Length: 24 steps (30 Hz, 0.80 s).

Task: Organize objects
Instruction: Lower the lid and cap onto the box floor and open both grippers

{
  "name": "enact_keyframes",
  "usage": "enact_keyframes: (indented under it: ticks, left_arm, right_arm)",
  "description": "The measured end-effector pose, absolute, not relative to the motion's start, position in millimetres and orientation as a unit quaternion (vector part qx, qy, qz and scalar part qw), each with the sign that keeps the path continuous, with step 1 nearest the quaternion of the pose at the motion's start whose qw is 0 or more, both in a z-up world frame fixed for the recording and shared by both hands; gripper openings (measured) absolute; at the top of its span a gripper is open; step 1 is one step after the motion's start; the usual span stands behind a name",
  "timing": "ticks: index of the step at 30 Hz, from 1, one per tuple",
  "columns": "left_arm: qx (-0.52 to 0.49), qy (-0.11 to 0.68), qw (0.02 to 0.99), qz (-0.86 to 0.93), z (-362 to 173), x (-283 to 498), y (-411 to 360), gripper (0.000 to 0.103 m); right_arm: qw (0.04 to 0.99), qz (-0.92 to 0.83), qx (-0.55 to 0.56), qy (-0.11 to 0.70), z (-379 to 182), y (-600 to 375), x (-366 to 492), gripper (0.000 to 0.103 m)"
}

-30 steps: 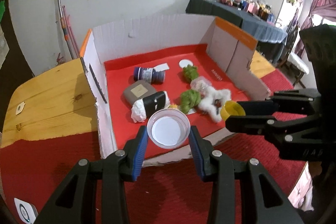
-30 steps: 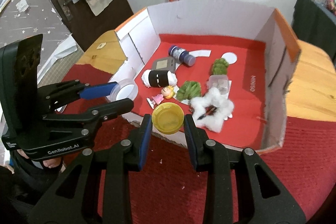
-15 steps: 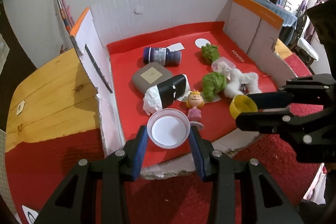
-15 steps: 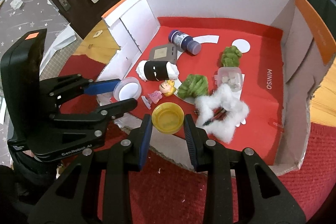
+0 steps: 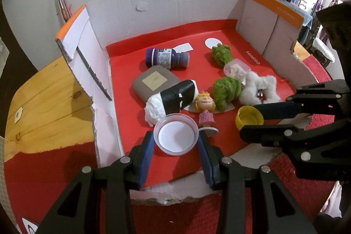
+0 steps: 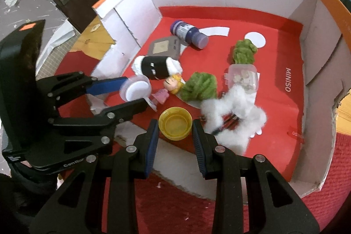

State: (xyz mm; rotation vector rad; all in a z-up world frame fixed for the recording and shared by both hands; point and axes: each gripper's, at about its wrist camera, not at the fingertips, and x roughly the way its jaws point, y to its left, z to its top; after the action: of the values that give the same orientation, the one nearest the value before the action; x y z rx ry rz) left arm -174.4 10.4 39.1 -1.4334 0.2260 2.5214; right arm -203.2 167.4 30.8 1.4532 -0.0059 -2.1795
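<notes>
My left gripper (image 5: 176,142) is shut on a clear round tub with a white bottom (image 5: 175,135), held above the near left part of the box's red floor, just in front of a black-and-white roll (image 5: 173,100). My right gripper (image 6: 175,127) is shut on a yellow cap (image 6: 175,123), open side up, over the near edge of the same floor. The two grippers hang side by side, the right gripper's yellow cap (image 5: 249,117) to the right of the tub. A small blonde doll in pink (image 5: 205,108) lies between them.
The cardboard box (image 5: 175,8) has tall white walls and a torn low front edge. Inside lie a purple bottle (image 5: 166,58), a grey case (image 5: 154,81), two green plush lumps (image 5: 226,91), a clear container (image 5: 235,68) and white fluff (image 5: 258,88). A wooden table (image 5: 48,98) lies to the left.
Both grippers have sunk and come closer to the box, so its contents look larger. Each keeps the same thing between its fingers.
</notes>
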Motion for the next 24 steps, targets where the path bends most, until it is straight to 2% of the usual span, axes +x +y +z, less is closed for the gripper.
enact_keyframes:
  ticks: [12, 24]
  left_arm:
    - [-0.485, 0.07, 0.124, 0.863, 36.5, -181.4, 24.6, 0.042]
    - [-0.475, 0.052, 0.117, 0.87, 31.3, -183.4, 24.7, 0.042]
  right_arm:
    - [0.194, -0.829, 0.524, 0.014, 28.7, 200.6, -212.9, 0.03]
    - [0.178, -0.84, 0.512, 0.03, 27.5, 204.7, -210.0, 0.03]
